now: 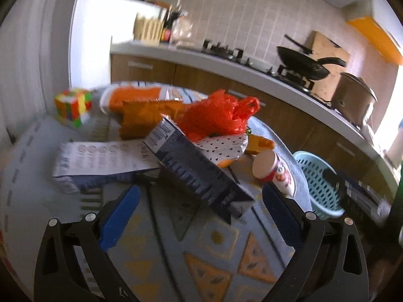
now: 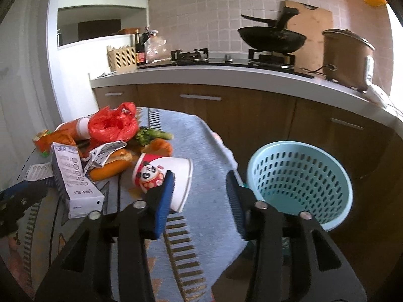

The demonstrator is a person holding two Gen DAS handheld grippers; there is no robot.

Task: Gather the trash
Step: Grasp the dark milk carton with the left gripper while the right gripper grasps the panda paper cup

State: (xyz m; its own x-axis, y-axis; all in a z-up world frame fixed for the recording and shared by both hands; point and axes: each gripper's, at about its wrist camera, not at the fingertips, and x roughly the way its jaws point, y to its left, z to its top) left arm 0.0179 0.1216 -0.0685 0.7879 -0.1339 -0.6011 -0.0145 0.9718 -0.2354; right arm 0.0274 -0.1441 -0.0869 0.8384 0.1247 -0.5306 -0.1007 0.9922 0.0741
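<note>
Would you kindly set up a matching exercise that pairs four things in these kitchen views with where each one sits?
Things:
1. paper cup
2. blue basket
3. black wok
4. red plastic bag

Places:
A. on the stove burner
B. beside the table, below its edge
C. on top of the trash pile
D. lying on its side on the tablecloth

Pairs: 1-D, 2-B, 3-A, 4-C

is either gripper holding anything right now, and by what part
Nothing is held. The left gripper has its jaws open around the dark carton, and the right gripper is open beside the paper cup.
</note>
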